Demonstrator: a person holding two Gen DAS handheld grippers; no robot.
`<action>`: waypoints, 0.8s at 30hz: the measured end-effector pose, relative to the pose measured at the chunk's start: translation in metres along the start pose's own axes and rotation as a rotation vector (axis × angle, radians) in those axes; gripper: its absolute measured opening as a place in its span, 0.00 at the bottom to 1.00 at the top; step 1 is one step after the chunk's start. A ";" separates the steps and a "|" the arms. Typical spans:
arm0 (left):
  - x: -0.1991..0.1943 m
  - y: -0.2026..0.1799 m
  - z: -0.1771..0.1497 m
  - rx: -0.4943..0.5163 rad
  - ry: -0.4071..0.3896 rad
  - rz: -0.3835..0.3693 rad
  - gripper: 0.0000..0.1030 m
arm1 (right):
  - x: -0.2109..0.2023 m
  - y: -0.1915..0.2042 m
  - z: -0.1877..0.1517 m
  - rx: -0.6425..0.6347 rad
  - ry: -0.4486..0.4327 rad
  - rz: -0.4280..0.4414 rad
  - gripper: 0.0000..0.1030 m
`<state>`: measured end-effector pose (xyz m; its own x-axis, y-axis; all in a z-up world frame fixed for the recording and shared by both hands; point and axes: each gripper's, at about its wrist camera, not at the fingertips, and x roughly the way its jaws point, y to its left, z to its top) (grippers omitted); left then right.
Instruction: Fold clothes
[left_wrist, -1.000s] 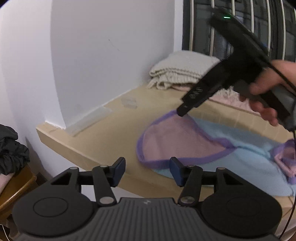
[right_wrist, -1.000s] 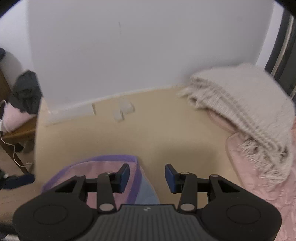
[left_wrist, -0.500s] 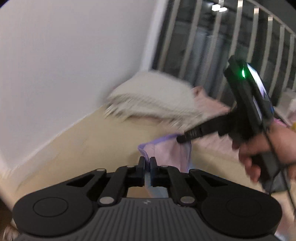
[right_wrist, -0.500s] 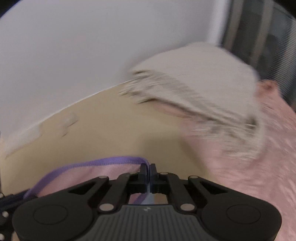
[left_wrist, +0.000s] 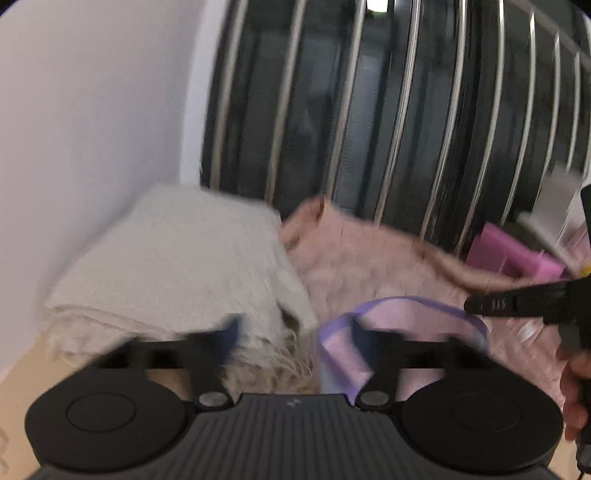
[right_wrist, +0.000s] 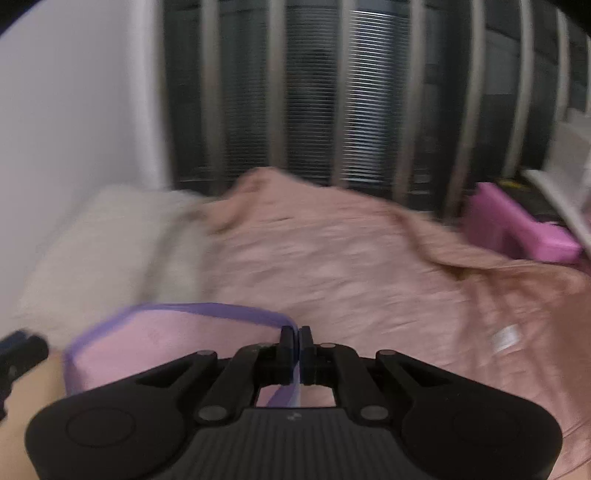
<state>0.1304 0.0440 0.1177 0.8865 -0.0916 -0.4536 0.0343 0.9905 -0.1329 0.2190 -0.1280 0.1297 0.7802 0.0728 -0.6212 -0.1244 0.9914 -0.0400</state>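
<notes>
The garment (right_wrist: 166, 339) is pink with a purple hem (left_wrist: 406, 321), lifted over the pink quilt. In the right wrist view my right gripper (right_wrist: 297, 339) has its pads almost together with the purple hem pinched between them; its jaws are beginning to open. In the left wrist view my left gripper (left_wrist: 295, 332) is blurred and its jaws are opening, standing wide apart. The hem's left corner lies by its right finger (left_wrist: 360, 332), not pressed. The right gripper (left_wrist: 467, 305) reaches in from the right edge, held by a hand (left_wrist: 572, 384).
A folded beige knitted blanket (left_wrist: 177, 266) lies at the back left against the white wall. A crumpled pink quilt (right_wrist: 332, 266) fills the middle and right. Behind stands a barred window (right_wrist: 332, 110). A magenta box (right_wrist: 524, 229) sits at far right. Wooden surface (left_wrist: 22, 369) shows lower left.
Both grippers went from open to shut on the purple hem and carried it up and toward the blankets and window. The left jaws have since sprung wide apart.
</notes>
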 end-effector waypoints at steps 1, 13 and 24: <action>0.006 -0.002 -0.004 0.000 0.018 -0.008 0.75 | 0.010 -0.009 -0.002 0.012 0.012 -0.011 0.29; -0.122 0.008 -0.142 0.106 0.183 -0.327 0.64 | -0.124 -0.025 -0.168 -0.044 0.020 0.401 0.42; -0.125 0.009 -0.181 -0.028 0.285 -0.355 0.11 | -0.136 -0.008 -0.255 -0.088 0.009 0.412 0.18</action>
<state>-0.0634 0.0457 0.0138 0.6594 -0.4536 -0.5996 0.2976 0.8898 -0.3460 -0.0428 -0.1731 0.0150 0.6494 0.4596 -0.6058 -0.4771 0.8666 0.1461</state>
